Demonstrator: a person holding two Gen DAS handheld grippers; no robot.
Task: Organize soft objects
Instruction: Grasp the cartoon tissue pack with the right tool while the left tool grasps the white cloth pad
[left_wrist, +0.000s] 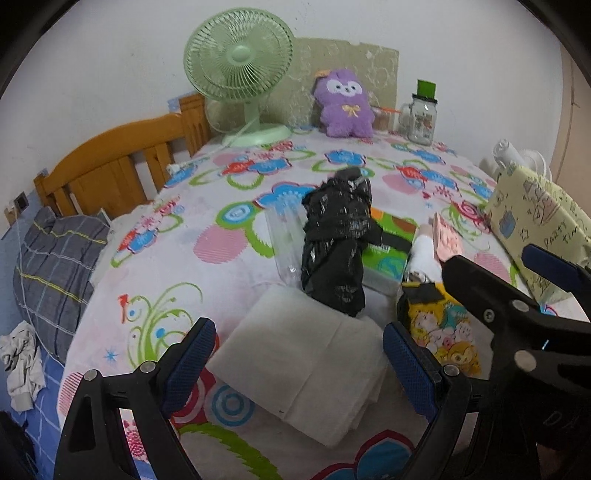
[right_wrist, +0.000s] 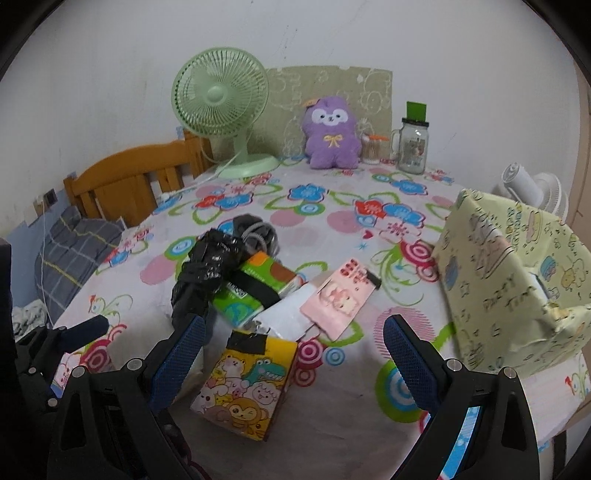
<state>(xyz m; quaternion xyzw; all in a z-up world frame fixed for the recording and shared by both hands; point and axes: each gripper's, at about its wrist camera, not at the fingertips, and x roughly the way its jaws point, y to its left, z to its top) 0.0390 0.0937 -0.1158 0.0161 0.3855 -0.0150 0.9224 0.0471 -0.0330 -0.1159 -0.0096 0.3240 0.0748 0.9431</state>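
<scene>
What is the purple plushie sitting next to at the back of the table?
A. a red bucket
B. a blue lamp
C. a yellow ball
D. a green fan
D. The purple plushie sits at the back of the table with the green fan standing just to its left in the picture.

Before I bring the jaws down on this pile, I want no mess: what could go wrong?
The folded white cloth lies partly under the black bundle, so pulling it may drag the bundle along.
The clear plastic tube rests beside that bundle and could roll.
The right gripper, jaws open, hangs over the yellow cartoon pack, close to the left gripper, also open; the two may collide.
</scene>
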